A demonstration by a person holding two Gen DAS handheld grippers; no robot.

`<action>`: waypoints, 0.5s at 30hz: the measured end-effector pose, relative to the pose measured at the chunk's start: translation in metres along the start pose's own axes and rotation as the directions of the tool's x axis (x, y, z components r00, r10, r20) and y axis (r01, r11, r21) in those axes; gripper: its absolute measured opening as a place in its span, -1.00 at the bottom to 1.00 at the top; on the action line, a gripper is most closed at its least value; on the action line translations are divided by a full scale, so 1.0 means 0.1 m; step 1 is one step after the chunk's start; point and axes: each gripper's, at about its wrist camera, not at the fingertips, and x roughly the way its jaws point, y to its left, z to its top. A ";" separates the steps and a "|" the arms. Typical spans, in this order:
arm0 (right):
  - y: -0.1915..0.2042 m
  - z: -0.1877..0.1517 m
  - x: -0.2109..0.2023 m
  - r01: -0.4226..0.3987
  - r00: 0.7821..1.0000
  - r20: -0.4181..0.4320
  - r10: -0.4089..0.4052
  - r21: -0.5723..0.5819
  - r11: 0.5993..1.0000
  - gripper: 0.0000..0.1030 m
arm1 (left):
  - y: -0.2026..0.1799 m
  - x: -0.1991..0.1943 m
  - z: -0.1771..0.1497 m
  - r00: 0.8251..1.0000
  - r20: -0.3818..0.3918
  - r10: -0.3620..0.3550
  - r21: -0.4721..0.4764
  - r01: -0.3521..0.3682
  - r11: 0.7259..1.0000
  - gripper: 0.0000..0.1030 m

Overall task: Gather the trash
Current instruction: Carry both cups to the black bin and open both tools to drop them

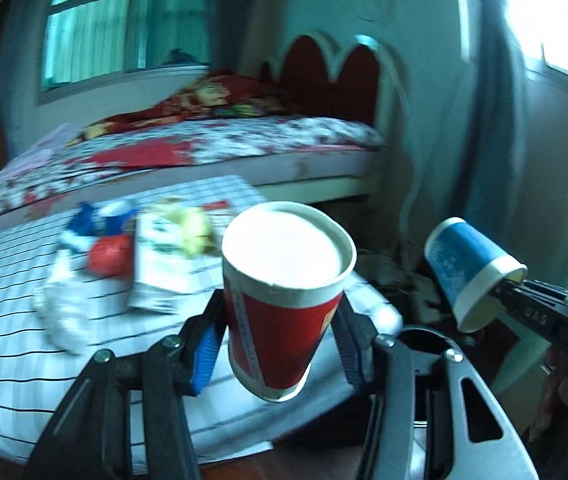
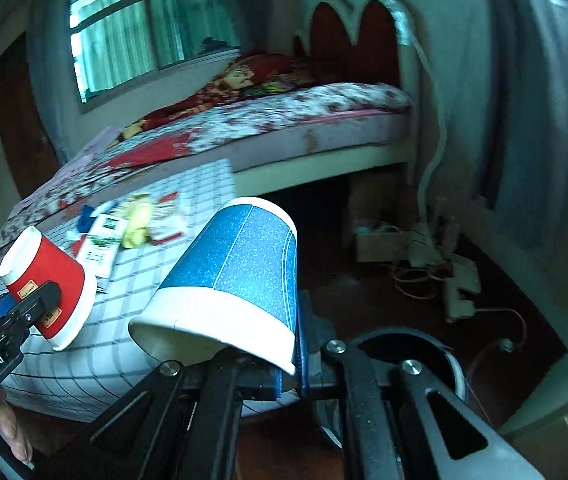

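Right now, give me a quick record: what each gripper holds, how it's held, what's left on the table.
left gripper: shut on the red cup, base pointing up, mouth down
right gripper: shut on the blue cup, pinched at the rim wall, tilted base-up
table: checked cloth, beside the bed
left on table: white crumpled wrapper, printed carton, yellow scrap, blue and red pieces; blurred, exact count unclear
bin: not in view
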 end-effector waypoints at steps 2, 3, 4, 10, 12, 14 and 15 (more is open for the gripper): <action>-0.20 -0.05 -0.06 0.020 1.000 -0.009 -0.020 0.013 1.000 -0.89 | -0.24 0.05 0.00 0.999 -0.007 -0.043 0.028 0.043 0.999 0.01; -0.31 -0.08 -0.08 0.030 0.999 -0.015 -0.029 0.021 0.999 -0.89 | -0.35 0.08 -0.01 0.998 -0.013 -0.065 0.041 0.065 0.997 0.01; -0.39 -0.10 -0.11 0.037 0.999 -0.019 -0.037 0.027 0.999 -0.89 | -0.44 0.09 -0.03 0.996 -0.018 -0.083 0.050 0.084 0.995 0.01; -0.86 -0.29 -0.12 0.071 0.995 -0.072 -0.068 0.041 0.997 -0.89 | -1.02 0.27 -0.13 0.979 -0.080 -0.187 0.105 0.194 0.975 0.01; -0.97 -0.34 -0.06 0.070 0.993 -0.099 -0.067 0.030 0.997 -0.89 | -1.20 0.38 -0.19 0.968 -0.119 -0.222 0.109 0.235 0.966 0.01; -1.05 -0.39 0.02 0.067 0.990 -0.124 -0.064 0.014 0.998 -0.89 | -1.33 0.49 -0.24 0.959 -0.150 -0.242 0.112 0.260 0.959 0.02; -1.11 -0.42 0.07 0.063 0.988 -0.140 -0.061 0.007 0.998 -0.89 | -1.40 0.55 -0.27 0.954 -0.167 -0.249 0.112 0.269 0.956 0.02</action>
